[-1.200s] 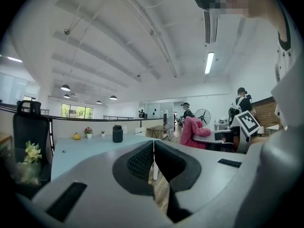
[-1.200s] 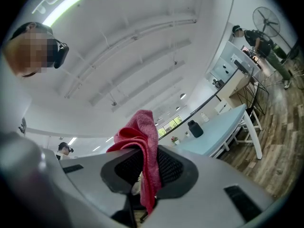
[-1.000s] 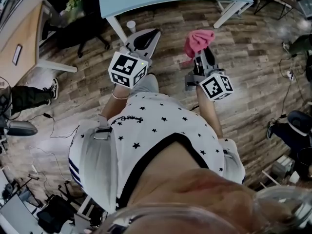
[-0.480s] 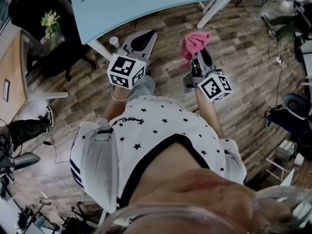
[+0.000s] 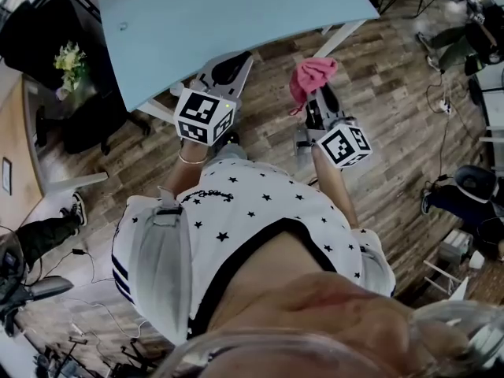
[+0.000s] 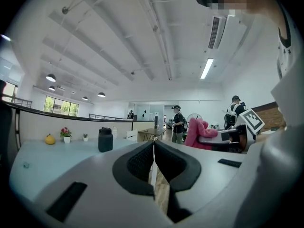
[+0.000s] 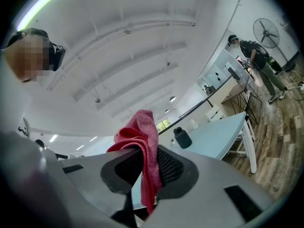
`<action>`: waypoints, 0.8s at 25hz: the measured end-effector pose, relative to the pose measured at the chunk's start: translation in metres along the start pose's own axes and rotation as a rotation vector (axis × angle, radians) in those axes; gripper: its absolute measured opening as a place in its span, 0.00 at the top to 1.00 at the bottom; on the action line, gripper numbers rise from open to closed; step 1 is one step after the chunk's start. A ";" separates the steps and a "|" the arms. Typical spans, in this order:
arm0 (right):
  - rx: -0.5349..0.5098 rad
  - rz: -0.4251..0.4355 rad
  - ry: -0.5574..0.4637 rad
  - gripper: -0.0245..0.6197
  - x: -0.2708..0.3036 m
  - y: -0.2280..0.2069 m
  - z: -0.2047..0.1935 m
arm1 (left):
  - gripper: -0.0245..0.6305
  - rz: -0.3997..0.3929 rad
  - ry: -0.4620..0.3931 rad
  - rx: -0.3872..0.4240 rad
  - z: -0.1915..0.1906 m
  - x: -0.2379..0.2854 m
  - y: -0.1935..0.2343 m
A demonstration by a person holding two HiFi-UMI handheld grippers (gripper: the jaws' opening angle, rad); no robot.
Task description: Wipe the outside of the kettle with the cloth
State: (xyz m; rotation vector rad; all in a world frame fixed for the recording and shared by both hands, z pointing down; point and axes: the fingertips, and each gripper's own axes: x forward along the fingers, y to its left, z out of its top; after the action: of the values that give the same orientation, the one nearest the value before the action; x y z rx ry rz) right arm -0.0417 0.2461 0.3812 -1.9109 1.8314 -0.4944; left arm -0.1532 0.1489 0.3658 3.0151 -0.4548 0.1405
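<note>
Held cloth (image 7: 142, 132) pinched in right gripper (image 7: 141, 167) | found left gripper (image 6: 153, 161) pressed together, empty | spotted kettle (image 7: 182, 137) well apart on table (image 7: 213, 137) | judged loose cloth end should lead, pinch firm

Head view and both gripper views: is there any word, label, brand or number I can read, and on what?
No text is legible in any view.
On the shirt: a short line of print, too blurred to read.
On the left cube and the right cube: square marker patterns only, no words.
On the kettle: no label can be made out.
On the cloth: no tag shows.
</note>
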 end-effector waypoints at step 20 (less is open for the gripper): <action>-0.007 -0.058 0.007 0.86 0.149 -0.030 0.000 | 0.92 -0.034 -0.003 -0.035 0.002 0.076 0.138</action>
State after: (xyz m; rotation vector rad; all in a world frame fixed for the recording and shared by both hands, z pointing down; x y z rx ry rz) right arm -0.0087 0.0984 0.3905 -1.9742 1.7885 -0.5152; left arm -0.1221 -0.0050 0.3819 2.9875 -0.4012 0.1239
